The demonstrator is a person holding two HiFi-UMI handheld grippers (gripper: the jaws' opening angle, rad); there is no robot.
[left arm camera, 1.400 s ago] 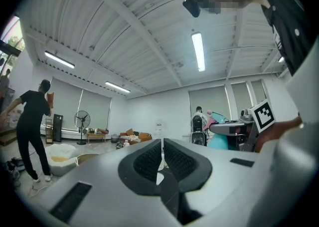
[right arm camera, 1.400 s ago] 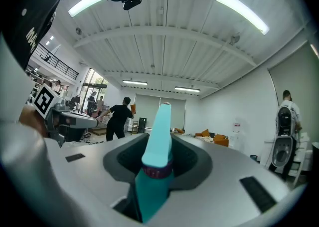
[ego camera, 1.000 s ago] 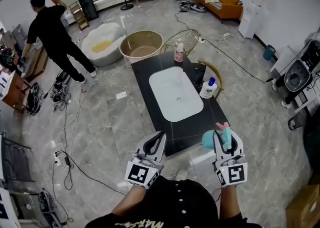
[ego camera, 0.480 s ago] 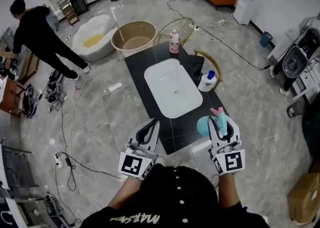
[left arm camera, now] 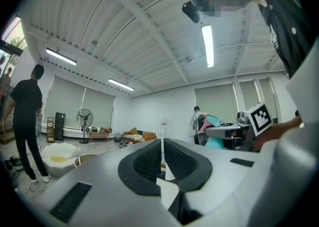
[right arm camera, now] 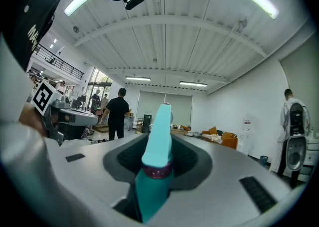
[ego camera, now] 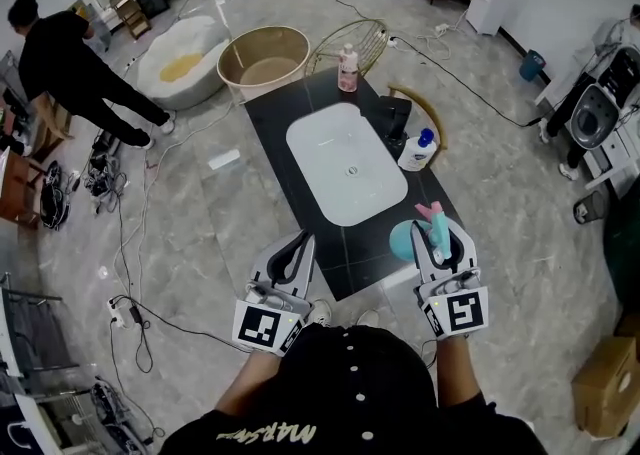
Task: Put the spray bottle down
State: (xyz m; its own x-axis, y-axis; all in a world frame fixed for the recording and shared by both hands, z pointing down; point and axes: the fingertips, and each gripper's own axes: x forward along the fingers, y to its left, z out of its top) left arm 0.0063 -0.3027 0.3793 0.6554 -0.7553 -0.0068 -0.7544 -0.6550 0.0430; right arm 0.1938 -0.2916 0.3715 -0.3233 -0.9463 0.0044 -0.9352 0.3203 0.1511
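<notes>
At the lower left of the head view my left tool (ego camera: 293,255) hangs just short of the near edge of the black tabletop (ego camera: 365,251). In the left gripper view its jaws are pressed together with only a thin slit between them and nothing in it. It has no part in what comes next, and it is the farther of the two from the thing that matters.

Moving right, the white sink (ego camera: 345,178) fills the middle of the tabletop. That leaves a strip of bare dark surface between its near rim and the tabletop's lower right corner.

My right tool (ego camera: 440,243) is over that corner, pinching the teal spray bottle (ego camera: 404,240). In the right gripper view the bottle (right arm camera: 157,157) stands between the jaws. Its pale spray head rises above a purple collar and its darker body drops out of sight below. From the head view the round body bulges out on the left side of the tool, towards the sink, and the pink trigger shows at the tip. I cannot tell whether its base touches the surface.

So the landing spot lies directly under and slightly up-left of the bottle, and I judge the move to be a short lowering. The white bottle (ego camera: 418,150) farther up the right edge stands well apart.
</notes>
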